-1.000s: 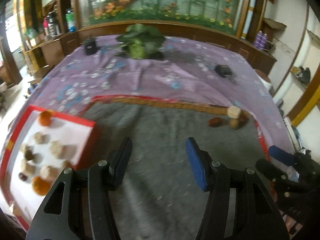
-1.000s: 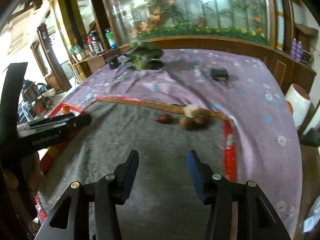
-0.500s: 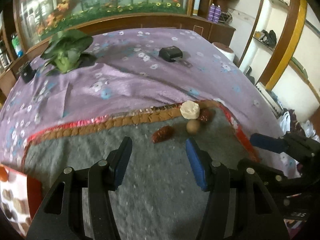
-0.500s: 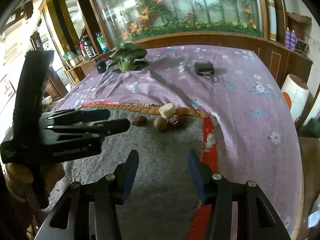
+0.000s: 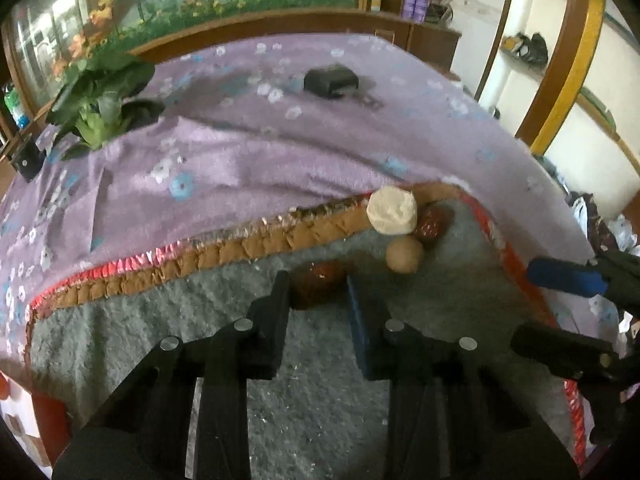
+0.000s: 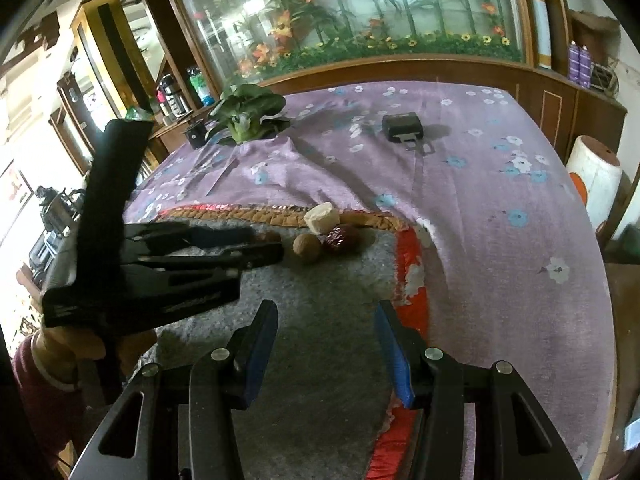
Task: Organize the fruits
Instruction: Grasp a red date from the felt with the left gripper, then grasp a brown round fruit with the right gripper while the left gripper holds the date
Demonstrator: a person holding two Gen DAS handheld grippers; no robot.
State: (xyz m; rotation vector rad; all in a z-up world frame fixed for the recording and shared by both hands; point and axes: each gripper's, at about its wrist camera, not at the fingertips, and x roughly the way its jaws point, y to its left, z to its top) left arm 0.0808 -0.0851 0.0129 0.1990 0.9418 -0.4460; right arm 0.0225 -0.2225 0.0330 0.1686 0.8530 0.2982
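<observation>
A red date lies on the grey mat between the fingers of my left gripper, whose jaws have closed in against it. Just beyond lie a round brown fruit, a cream-white block and a second red date. In the right wrist view the left gripper reaches from the left over the first date, beside the brown fruit, white block and second date. My right gripper is open and empty, nearer the mat's front.
A purple flowered cloth covers the table beyond the mat. On it sit a green leafy vegetable, a black case and a small black box. A red-and-white tray corner shows at the left.
My left gripper swung right from the tray, advanced to the fruit group and narrowed its jaws around the near red date. The right gripper stayed open and moved little.
</observation>
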